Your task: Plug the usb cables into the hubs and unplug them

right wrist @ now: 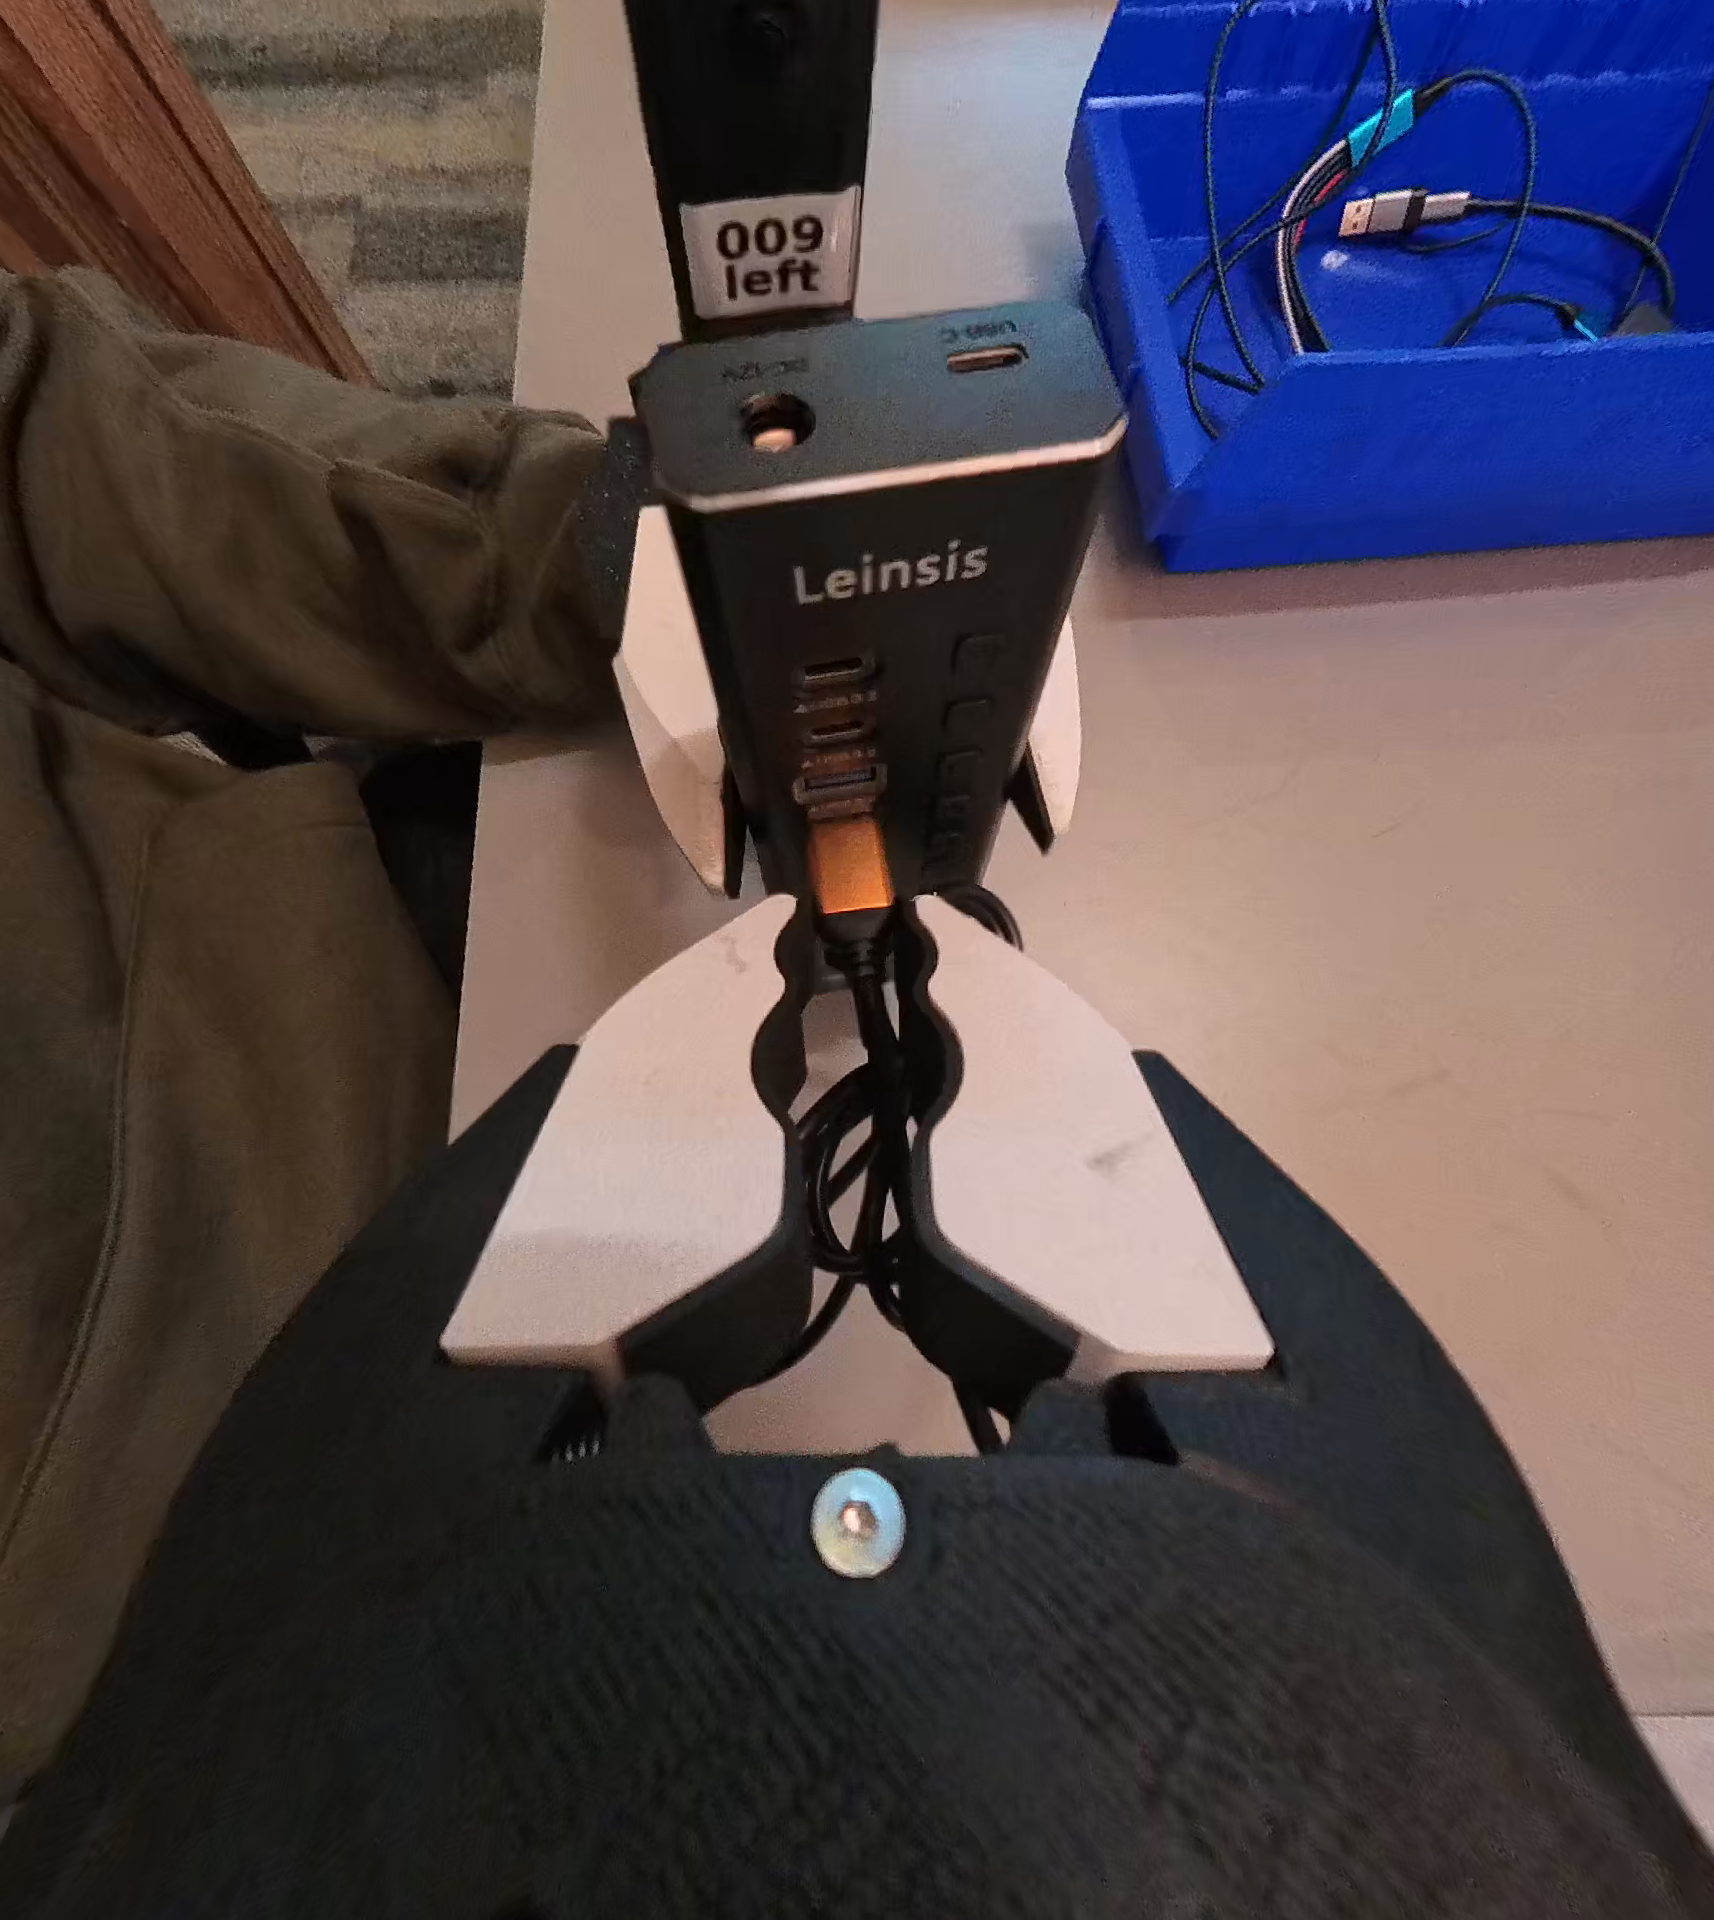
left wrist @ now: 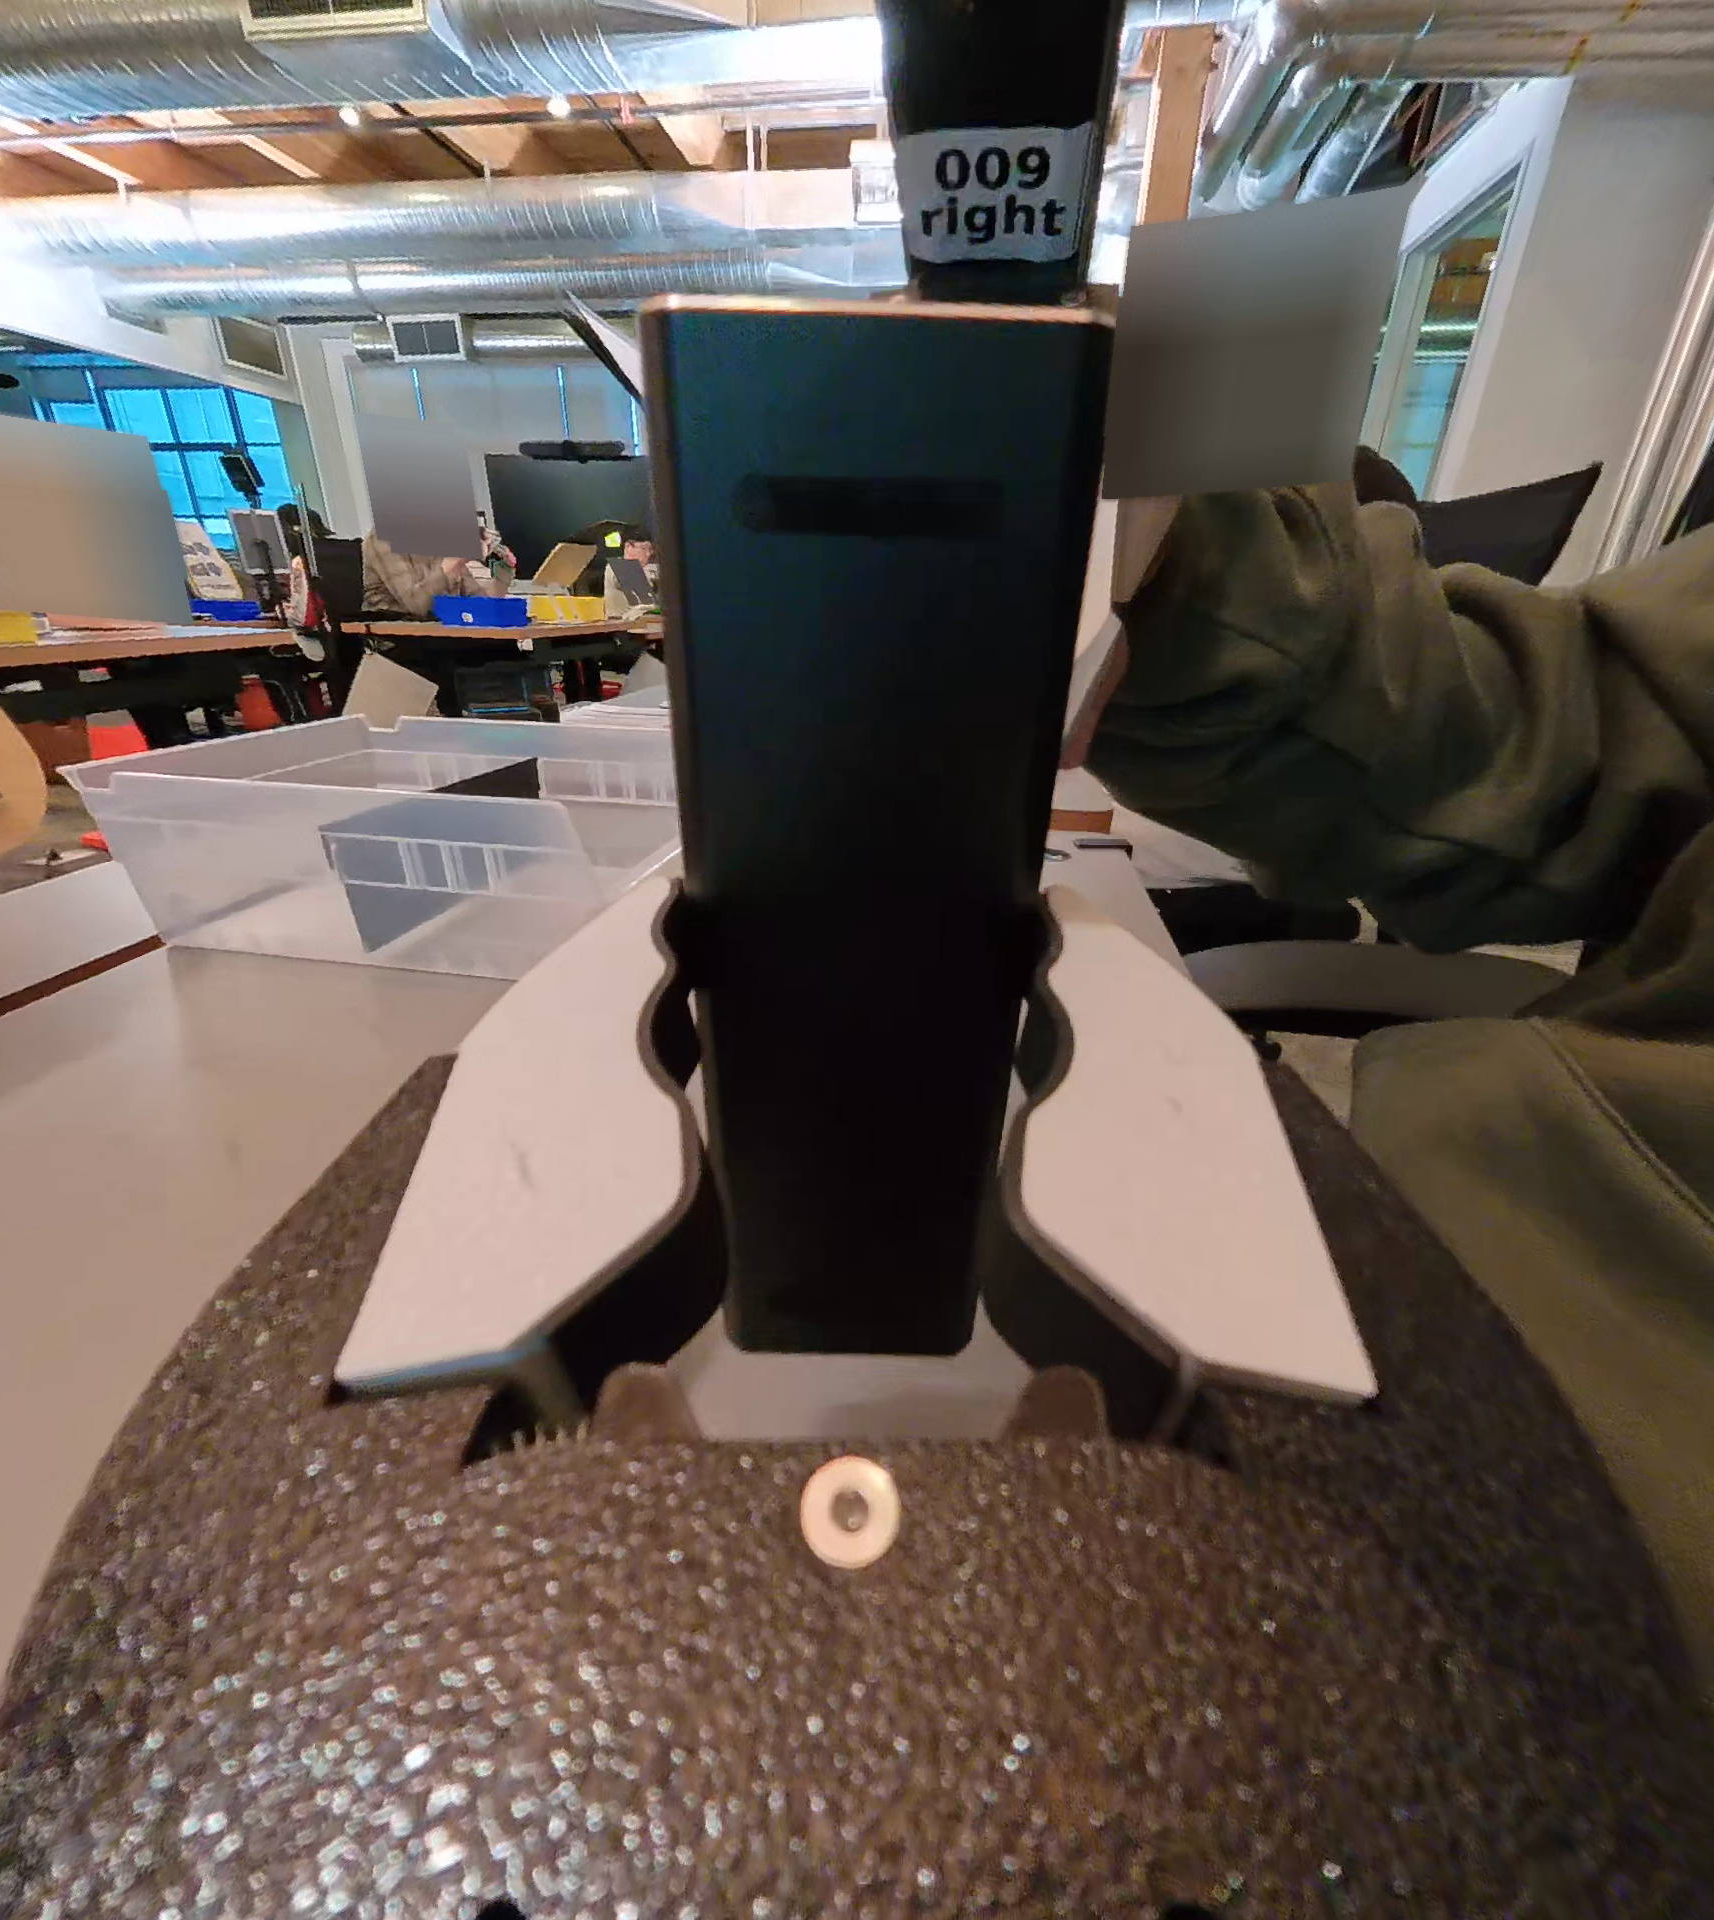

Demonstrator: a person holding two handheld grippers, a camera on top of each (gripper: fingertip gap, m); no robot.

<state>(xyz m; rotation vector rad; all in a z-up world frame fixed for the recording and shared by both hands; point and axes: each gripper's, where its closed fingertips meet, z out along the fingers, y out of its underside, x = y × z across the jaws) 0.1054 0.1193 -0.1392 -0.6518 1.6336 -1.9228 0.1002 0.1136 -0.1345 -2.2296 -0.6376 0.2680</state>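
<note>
My left gripper (left wrist: 858, 914) is shut on a black USB hub (left wrist: 874, 623) and holds it upright above the table. In the right wrist view the hub (right wrist: 884, 582) shows its row of ports, clamped between the left gripper's white fingers (right wrist: 676, 800). An orange USB plug (right wrist: 848, 862) sits in the hub's lowest visible port. My right gripper (right wrist: 853, 930) is shut on the black boot just behind that plug. The black cable (right wrist: 868, 1091) runs back between its fingers in loops. The right gripper's black handle (left wrist: 993, 104) shows above the hub.
A blue bin (right wrist: 1455, 447) at the back right holds several cables, one with a silver plug (right wrist: 1393, 213). A clear plastic bin (left wrist: 313, 831) stands on the grey table (right wrist: 1352, 935). A person's olive sleeve (right wrist: 261, 520) is at the left. The grippers are tip to tip, or close to it.
</note>
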